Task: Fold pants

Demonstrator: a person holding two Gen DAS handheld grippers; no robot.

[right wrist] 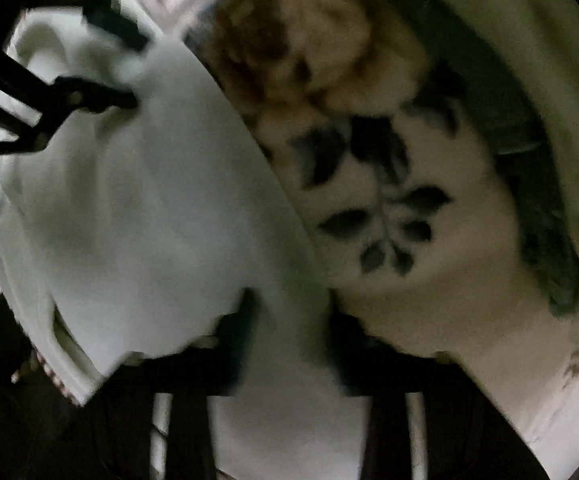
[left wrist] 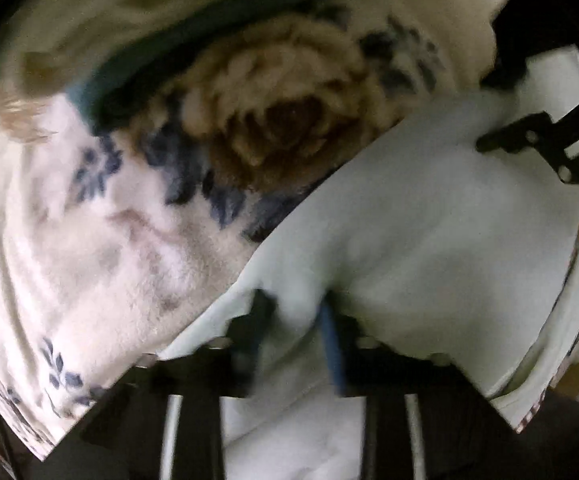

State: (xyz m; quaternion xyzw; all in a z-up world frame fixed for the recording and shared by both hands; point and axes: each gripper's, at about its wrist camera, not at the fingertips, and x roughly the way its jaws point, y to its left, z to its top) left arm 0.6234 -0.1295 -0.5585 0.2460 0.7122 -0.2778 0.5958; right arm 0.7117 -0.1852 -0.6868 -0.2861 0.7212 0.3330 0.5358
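Pale white pants [left wrist: 429, 220] lie on a floral blanket. In the left wrist view my left gripper [left wrist: 295, 308] points down onto them, with a ridge of the fabric pinched between its fingers. Farther along the same cloth, my right gripper [left wrist: 493, 110] shows at the upper right. The right wrist view shows the pants [right wrist: 149, 200] on the left, with my right gripper [right wrist: 291, 308] closed on a fold at their edge. My left gripper [right wrist: 133, 72] shows at the upper left, its tips dug into the cloth. Both pictures are blurred.
The fleecy blanket [left wrist: 89, 240] has brown roses and dark blue leaves and spreads beside the pants [right wrist: 389, 300]. A teal band [left wrist: 149, 60] of cloth crosses its far side. The bed's edge and dark surroundings ring both views.
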